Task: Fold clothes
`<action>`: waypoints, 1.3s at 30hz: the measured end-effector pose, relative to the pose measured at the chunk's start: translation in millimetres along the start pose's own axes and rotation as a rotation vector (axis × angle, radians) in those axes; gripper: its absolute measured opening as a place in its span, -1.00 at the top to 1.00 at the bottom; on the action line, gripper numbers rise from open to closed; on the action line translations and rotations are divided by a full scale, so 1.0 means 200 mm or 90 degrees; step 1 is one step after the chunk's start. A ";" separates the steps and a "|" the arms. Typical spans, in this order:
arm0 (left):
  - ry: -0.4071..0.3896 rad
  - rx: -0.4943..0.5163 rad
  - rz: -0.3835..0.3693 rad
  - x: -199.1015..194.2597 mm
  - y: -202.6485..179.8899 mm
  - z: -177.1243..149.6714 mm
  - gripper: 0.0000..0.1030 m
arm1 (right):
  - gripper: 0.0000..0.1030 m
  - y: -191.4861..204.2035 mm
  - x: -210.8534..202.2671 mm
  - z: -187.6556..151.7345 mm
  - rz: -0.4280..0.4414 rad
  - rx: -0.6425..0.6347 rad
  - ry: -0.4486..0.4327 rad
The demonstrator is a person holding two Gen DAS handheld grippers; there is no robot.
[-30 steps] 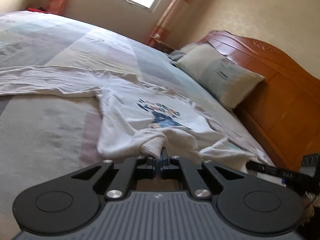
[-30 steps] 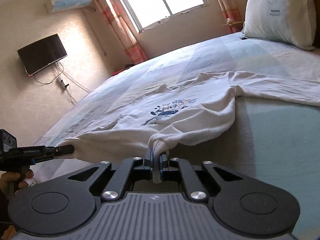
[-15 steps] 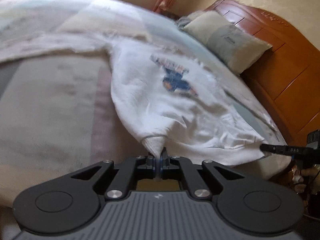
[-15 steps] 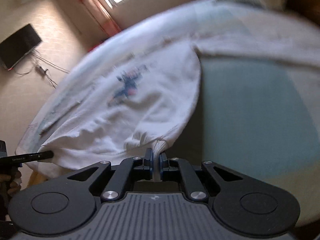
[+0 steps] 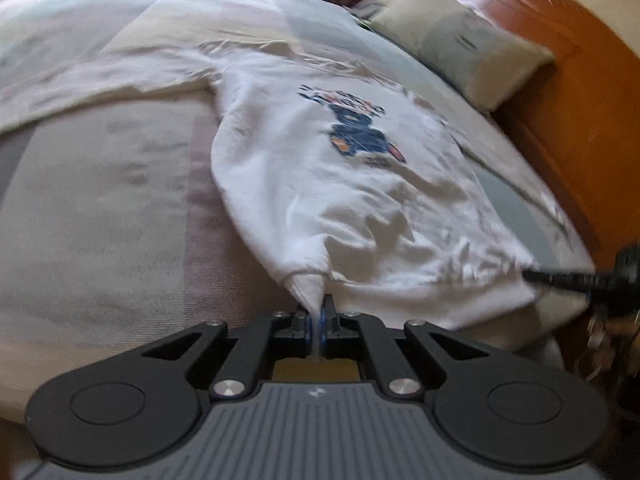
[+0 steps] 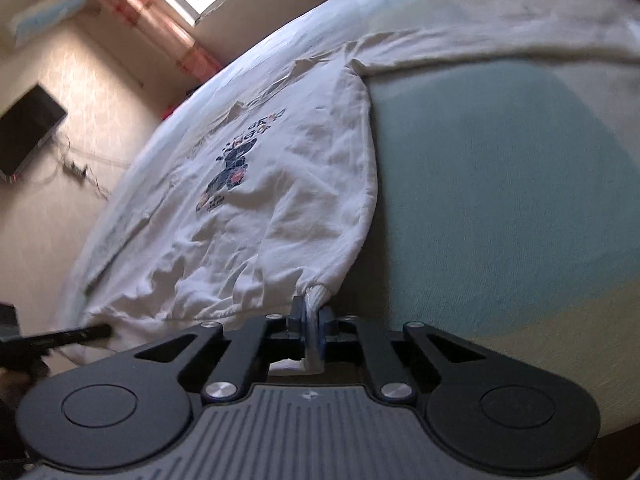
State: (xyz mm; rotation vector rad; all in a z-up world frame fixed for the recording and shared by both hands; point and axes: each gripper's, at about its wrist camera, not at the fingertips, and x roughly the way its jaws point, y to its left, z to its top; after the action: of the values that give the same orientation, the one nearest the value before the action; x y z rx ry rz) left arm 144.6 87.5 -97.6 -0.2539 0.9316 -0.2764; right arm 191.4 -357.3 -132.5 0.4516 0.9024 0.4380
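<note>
The sweatshirt (image 5: 360,208) is white, with a dark blue print (image 5: 356,132) touched with orange and red on its chest. The bedspread (image 6: 500,184) is in pale blocks: teal-green, cream, grey and dusty pink. The headboard (image 5: 568,92) at far right is orange-brown wood. The pillow (image 5: 460,44) is beige and grey-green. The grippers are black.

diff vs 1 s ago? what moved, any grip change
Both cameras have tipped down toward the bed. The white sweatshirt, bunched near the hem a second ago, now lies stretched flatter, its print fully showing. No grip change: left gripper and right gripper stay shut on the hem corners. Sleeves remain spread out; pillow unmoved.
</note>
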 end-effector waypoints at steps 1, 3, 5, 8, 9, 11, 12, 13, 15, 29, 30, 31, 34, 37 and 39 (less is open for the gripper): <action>0.012 0.020 0.005 -0.02 -0.02 0.00 0.92 | 0.82 0.01 -0.01 0.01 -0.014 -0.015 0.003; 0.041 0.052 0.028 -0.04 -0.05 0.01 0.79 | 0.81 0.04 -0.03 0.02 -0.056 -0.055 0.022; 0.061 0.080 0.063 -0.07 -0.06 0.02 0.80 | 0.76 0.07 -0.04 0.03 -0.102 -0.098 0.041; 0.057 0.102 0.096 -0.14 -0.04 0.08 0.62 | 0.67 0.12 -0.07 0.02 -0.151 -0.139 0.032; 0.045 0.102 0.105 -0.15 -0.03 0.11 0.49 | 0.64 0.13 -0.09 0.02 -0.163 -0.148 0.025; 0.021 0.101 0.124 -0.18 0.00 0.17 0.25 | 0.43 0.17 -0.12 0.02 -0.173 -0.157 0.002; 0.004 0.100 0.132 -0.18 0.01 0.22 0.21 | 0.36 0.19 -0.14 0.03 -0.173 -0.157 -0.011; -0.012 0.098 0.140 -0.17 0.03 0.26 0.21 | 0.26 0.22 -0.16 0.03 -0.164 -0.152 -0.024; -0.035 0.082 0.142 -0.12 0.08 0.36 0.21 | 0.25 0.26 -0.16 0.04 -0.145 -0.145 -0.043; -0.081 -0.125 0.116 0.57 0.50 0.83 0.26 | 0.17 0.50 0.10 0.03 -0.082 -0.148 -0.033; -0.084 -0.137 0.111 0.60 0.53 0.84 0.27 | 0.17 0.49 0.12 0.04 -0.082 -0.145 -0.028; -0.086 -0.145 0.101 0.62 0.54 0.85 0.30 | 0.17 0.49 0.15 0.05 -0.082 -0.143 -0.024; -0.093 -0.155 0.089 0.68 0.56 0.88 0.33 | 0.17 0.47 0.21 0.07 -0.082 -0.136 -0.014; -0.097 -0.120 0.118 0.70 0.52 0.90 0.99 | 0.17 0.46 0.25 0.09 -0.076 -0.133 -0.015; -0.105 -0.079 0.150 0.70 0.48 0.91 0.99 | 0.17 0.46 0.26 0.10 -0.074 -0.131 -0.019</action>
State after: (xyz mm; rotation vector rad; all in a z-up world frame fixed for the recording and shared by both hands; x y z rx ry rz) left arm 383.8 145.8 -130.9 -0.2733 0.8079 0.0193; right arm 220.7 -257.8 -104.7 0.2162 0.8409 0.4125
